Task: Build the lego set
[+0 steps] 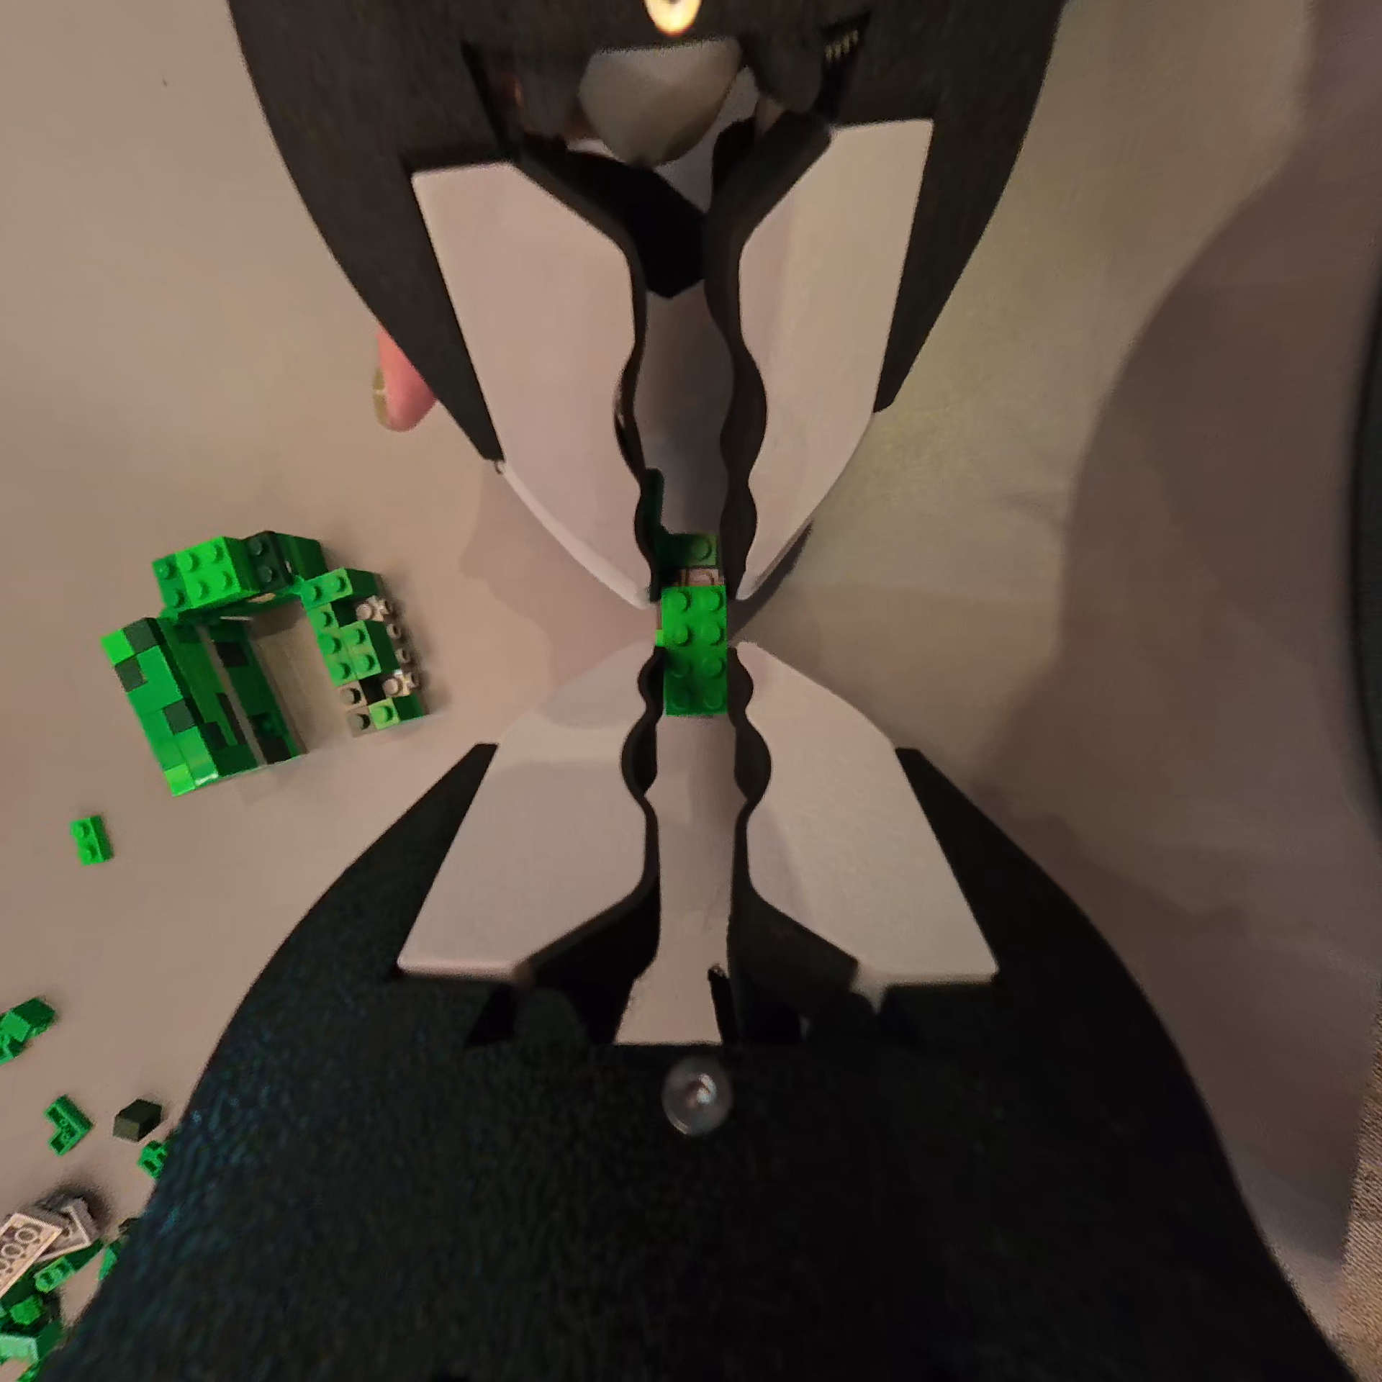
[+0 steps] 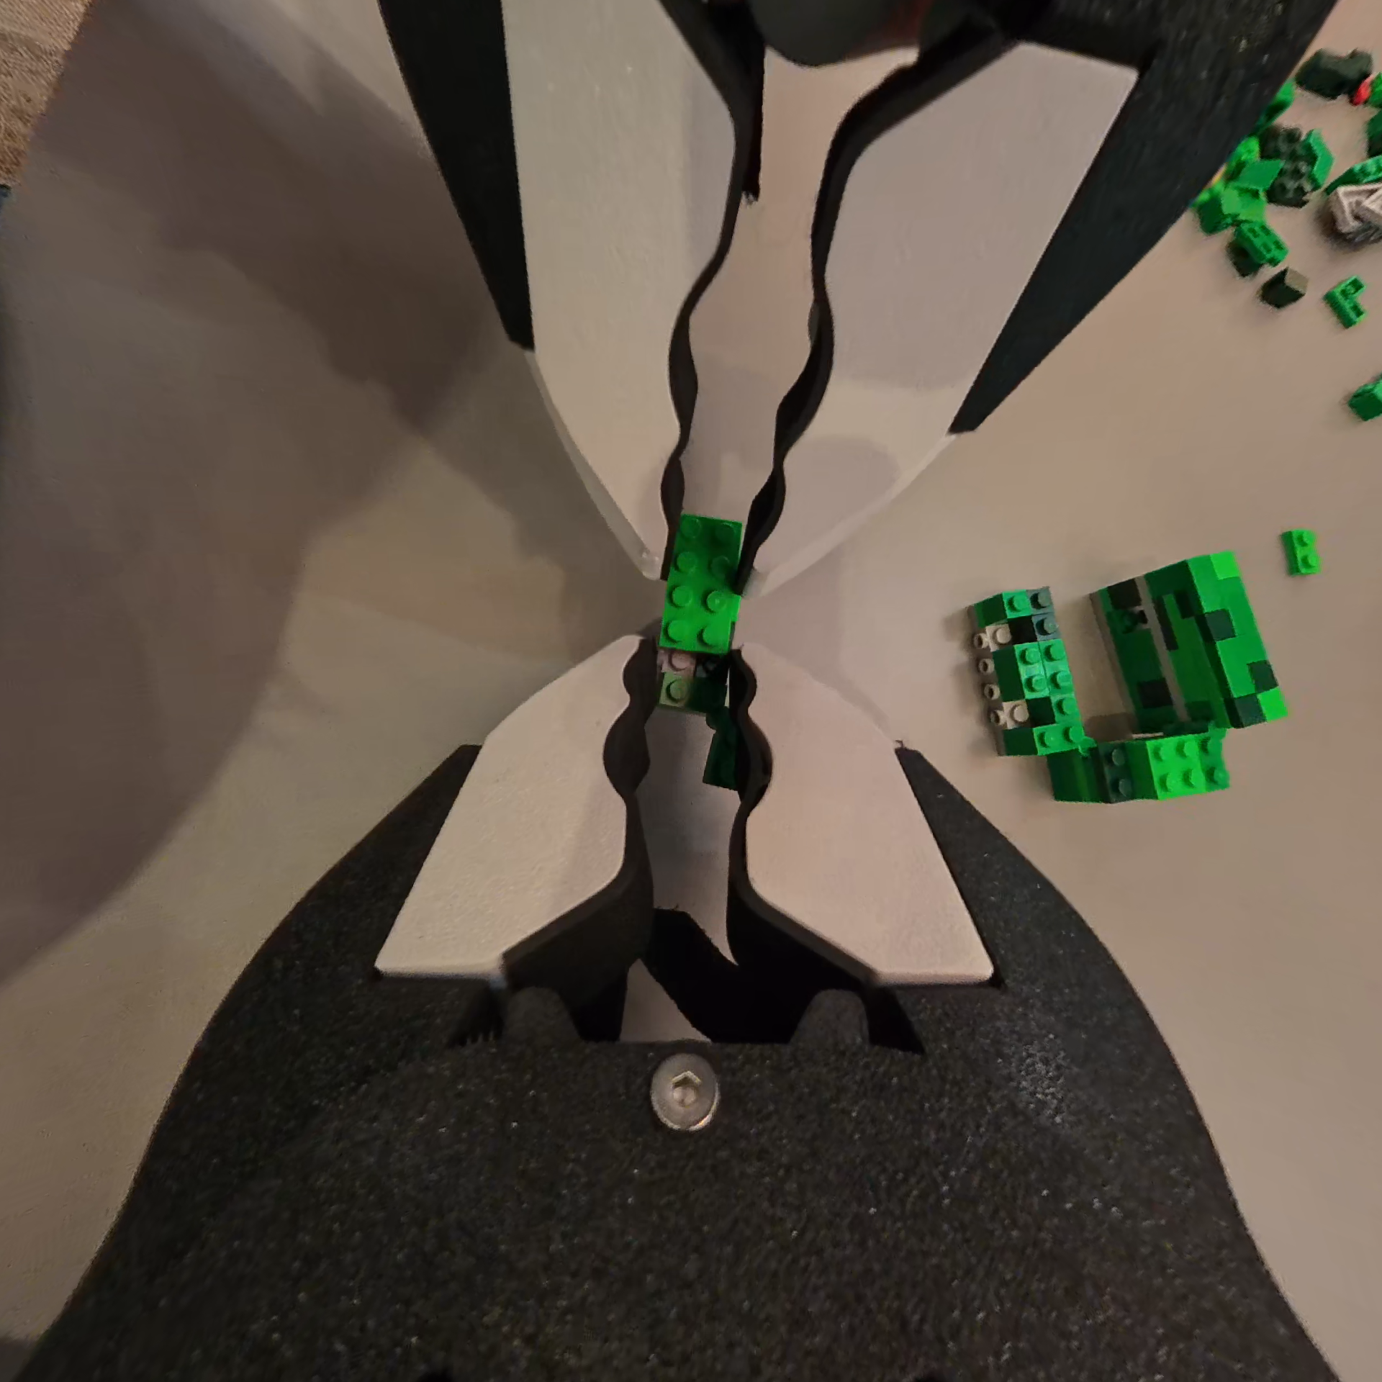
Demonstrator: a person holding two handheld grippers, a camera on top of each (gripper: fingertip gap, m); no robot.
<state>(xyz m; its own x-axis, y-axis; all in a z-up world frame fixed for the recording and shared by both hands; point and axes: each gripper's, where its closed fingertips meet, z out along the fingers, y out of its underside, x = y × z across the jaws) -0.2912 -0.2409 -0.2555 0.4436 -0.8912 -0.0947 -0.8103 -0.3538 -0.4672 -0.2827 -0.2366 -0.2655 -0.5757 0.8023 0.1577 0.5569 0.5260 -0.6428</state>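
Note:
My left gripper point(image 1: 695, 662) and right gripper point(image 2: 686, 658) meet tip to tip above the pale table. The left one is shut on a bright green two-by-four brick point(image 1: 695, 658), which also shows in the right wrist view point(image 2: 703, 583). The right one is shut on a small stack of grey and dark green pieces point(image 2: 684, 684), seen in the left wrist view point(image 1: 692, 557) too. The brick and the stack touch end to end. A partly built green U-shaped model point(image 1: 247, 658) lies on the table beside them, to the right in the right wrist view point(image 2: 1122, 688).
A loose small green plate point(image 1: 91, 839) lies near the model, also in the right wrist view point(image 2: 1300, 552). A heap of green, dark and grey bricks point(image 2: 1286, 172) sits further off, at lower left in the left wrist view point(image 1: 37, 1286). A person's finger point(image 1: 400, 389) shows behind the right gripper. My left and right fingertips are right by each other. The loose small green plate point(image 1: 91, 839) is about equally far from each gripper, around 20 centimetres. Look for it in the right wrist view point(image 2: 1303, 550) too.

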